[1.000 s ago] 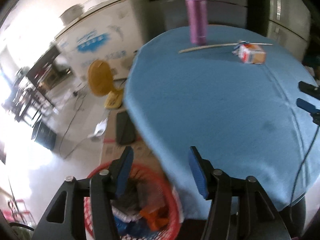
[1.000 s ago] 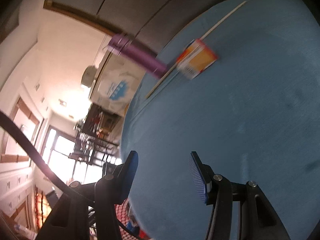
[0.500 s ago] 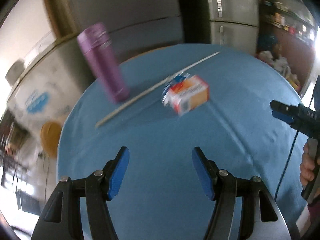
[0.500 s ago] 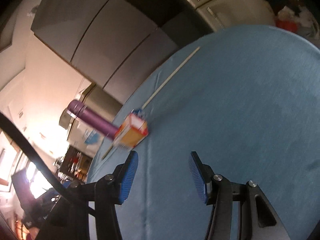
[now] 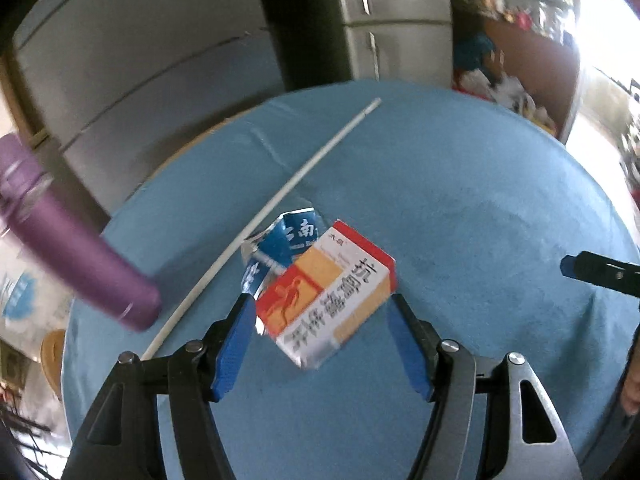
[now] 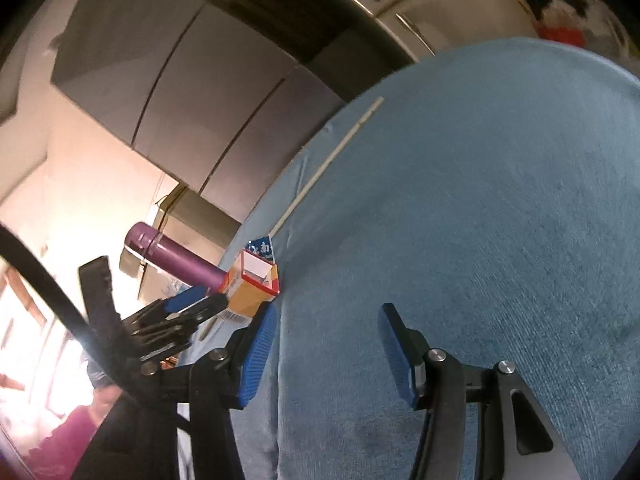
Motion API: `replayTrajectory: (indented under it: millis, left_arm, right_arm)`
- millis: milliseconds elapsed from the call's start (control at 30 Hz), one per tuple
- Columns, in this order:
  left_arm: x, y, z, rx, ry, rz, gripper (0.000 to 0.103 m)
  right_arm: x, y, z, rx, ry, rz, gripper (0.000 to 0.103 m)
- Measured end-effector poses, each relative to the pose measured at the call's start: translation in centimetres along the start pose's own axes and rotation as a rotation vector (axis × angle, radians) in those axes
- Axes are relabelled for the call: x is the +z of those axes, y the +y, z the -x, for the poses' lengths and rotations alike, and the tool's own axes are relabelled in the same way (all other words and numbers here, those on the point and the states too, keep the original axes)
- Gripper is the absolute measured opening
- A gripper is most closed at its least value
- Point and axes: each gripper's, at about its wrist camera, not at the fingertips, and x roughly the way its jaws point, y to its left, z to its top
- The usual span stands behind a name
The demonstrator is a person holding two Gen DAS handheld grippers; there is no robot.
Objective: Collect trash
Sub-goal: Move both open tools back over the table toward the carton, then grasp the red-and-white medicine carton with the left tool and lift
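Observation:
An orange, red and white carton box (image 5: 328, 300) lies on the round blue table (image 5: 460, 208), with a torn blue wrapper (image 5: 280, 248) just behind it. My left gripper (image 5: 324, 332) is open, its blue pads on either side of the box's near end. In the right wrist view the box (image 6: 252, 284) sits at the left, with the left gripper (image 6: 180, 312) reaching it. My right gripper (image 6: 328, 352) is open and empty over bare blue cloth, to the right of the box.
A purple flask (image 5: 68, 256) stands on the table left of the box. A long thin white stick (image 5: 272, 216) lies diagonally behind the box. Grey cabinets and a fridge (image 5: 392, 20) stand beyond the table's far edge.
My left gripper has swung from the red trash basket beside the table to the carton box and now straddles it. My right gripper has shifted over the table, still open.

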Motion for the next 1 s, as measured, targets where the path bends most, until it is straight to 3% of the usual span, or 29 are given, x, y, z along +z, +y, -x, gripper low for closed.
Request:
replayTrajectory:
  millis: [133, 333, 433, 567, 767, 867, 1000]
  left_arm:
    - [0.8, 0.1, -1.0, -0.093, 0.016, -0.066, 0.072]
    - [1.0, -1.3, -1.5, -0.122, 0.013, -0.198, 0.078]
    - [1.0, -1.5, -1.4, -0.139, 0.004, -0.197, 0.078]
    - [1.4, -0.4, -1.6, -0.099, 0.009, -0.191, 0.078]
    - [1.6, 1.0, -3.4, -0.128, 0.088, -0.122, 0.078]
    - [1.2, 0.4, -3.6, -0.110, 0.085, -0.124, 0.077]
    - [0.3, -0.4, -3.2, -0.101, 0.098, -0.080, 0.052]
  right_arm:
    - [0.1, -0.2, -0.1, 0.003, 0.007, -0.015, 0.057]
    - [0.1, -0.1, -0.6, 0.004, 0.013, -0.017, 0.057]
    - [0.1, 0.0, -0.8, 0.000, 0.013, -0.014, 0.057]
    - [0.1, 0.1, -0.8, -0.005, 0.013, -0.009, 0.057]
    - [0.1, 0.1, -0.9, -0.009, 0.009, -0.008, 0.057]
    - [0.1, 0.1, -0.9, -0.013, 0.004, -0.009, 0.057]
    - [0.2, 0.0, -0.8, -0.011, -0.004, -0.014, 0.057]
